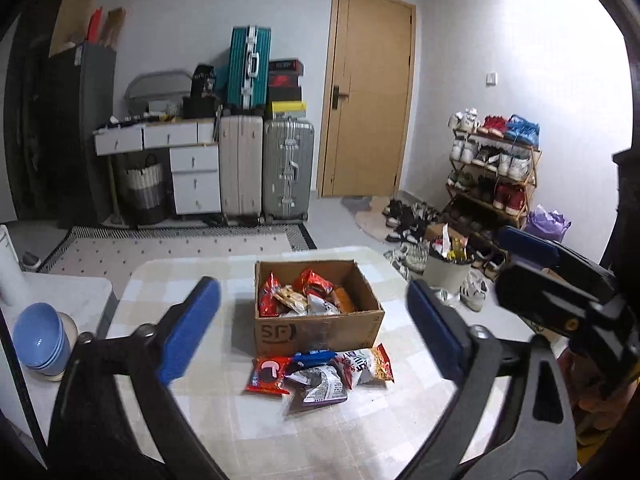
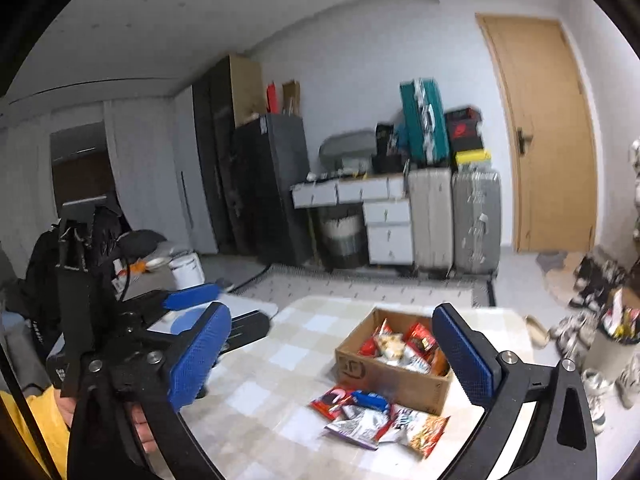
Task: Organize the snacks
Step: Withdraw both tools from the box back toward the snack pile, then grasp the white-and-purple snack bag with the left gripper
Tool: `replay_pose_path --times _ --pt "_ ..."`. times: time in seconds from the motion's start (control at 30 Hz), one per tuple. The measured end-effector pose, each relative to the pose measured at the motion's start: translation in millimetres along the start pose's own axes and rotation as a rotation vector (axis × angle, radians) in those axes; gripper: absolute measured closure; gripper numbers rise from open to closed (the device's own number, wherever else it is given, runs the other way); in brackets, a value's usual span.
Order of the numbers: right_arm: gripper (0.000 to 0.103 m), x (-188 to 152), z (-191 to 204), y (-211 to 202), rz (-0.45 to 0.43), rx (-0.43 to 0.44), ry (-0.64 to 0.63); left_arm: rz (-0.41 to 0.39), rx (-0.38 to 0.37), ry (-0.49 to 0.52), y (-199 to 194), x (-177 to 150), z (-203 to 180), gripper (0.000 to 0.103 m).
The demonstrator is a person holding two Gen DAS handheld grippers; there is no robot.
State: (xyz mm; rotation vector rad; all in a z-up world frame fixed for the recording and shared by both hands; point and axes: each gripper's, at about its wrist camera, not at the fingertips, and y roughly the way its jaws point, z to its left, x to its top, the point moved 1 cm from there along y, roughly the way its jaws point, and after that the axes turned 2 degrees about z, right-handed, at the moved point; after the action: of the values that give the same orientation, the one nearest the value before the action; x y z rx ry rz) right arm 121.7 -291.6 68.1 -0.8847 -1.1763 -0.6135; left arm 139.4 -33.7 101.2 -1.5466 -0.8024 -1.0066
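An open cardboard box [image 1: 320,330] stands on a checked table [image 1: 200,296] and holds several snack packets [image 1: 304,294]. More packets lie in a small pile [image 1: 320,372] on the table in front of the box. My left gripper [image 1: 312,336] is open and empty, held above the table near the pile. My right gripper [image 2: 340,360] is open and empty, held above the table; the box [image 2: 384,376] and pile [image 2: 376,420] show between its fingers. The right gripper also shows at the right edge of the left wrist view [image 1: 560,280].
Stacked blue bowls [image 1: 40,340] sit on a white side surface to the left. A white bin [image 1: 448,268] with wrappers stands right of the table. A shoe rack [image 1: 496,168], suitcases [image 1: 264,168], drawers [image 1: 192,172] and a door [image 1: 368,92] line the far walls.
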Motion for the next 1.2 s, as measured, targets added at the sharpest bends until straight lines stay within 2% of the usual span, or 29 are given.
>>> replay_pose_path --times 0.07,0.13,0.3,0.4,0.5,0.63,0.77,1.0,1.2 --pt "0.001 -9 6 -12 -0.03 -0.016 -0.018 -0.041 0.01 0.001 -19 -7 1 0.001" --pt "0.001 -25 9 -20 -0.057 -0.004 -0.035 -0.047 0.001 0.001 -33 -18 5 0.001" --pt "0.001 -69 6 -25 -0.089 -0.056 -0.015 -0.079 0.018 -0.054 -44 -55 27 0.001" --pt "0.001 -93 1 -23 -0.119 -0.074 0.005 -0.018 0.006 -0.057 -27 -85 35 0.001" --pt "0.001 -112 -5 -12 -0.127 -0.115 -0.014 0.018 0.026 -0.063 -1 -113 41 0.001" --pt "0.001 -138 -9 12 -0.089 -0.195 -0.08 0.071 0.038 -0.099 44 -149 52 0.001" --pt "0.001 -166 -20 32 -0.042 -0.224 -0.071 0.115 0.091 -0.094 83 -180 62 0.001" --pt "0.001 -190 -48 52 -0.01 -0.245 0.019 0.129 0.133 -0.064 128 -207 62 0.001" --pt "0.001 -194 -63 64 0.029 -0.266 0.076 0.151 0.139 -0.013 140 -210 54 0.001"
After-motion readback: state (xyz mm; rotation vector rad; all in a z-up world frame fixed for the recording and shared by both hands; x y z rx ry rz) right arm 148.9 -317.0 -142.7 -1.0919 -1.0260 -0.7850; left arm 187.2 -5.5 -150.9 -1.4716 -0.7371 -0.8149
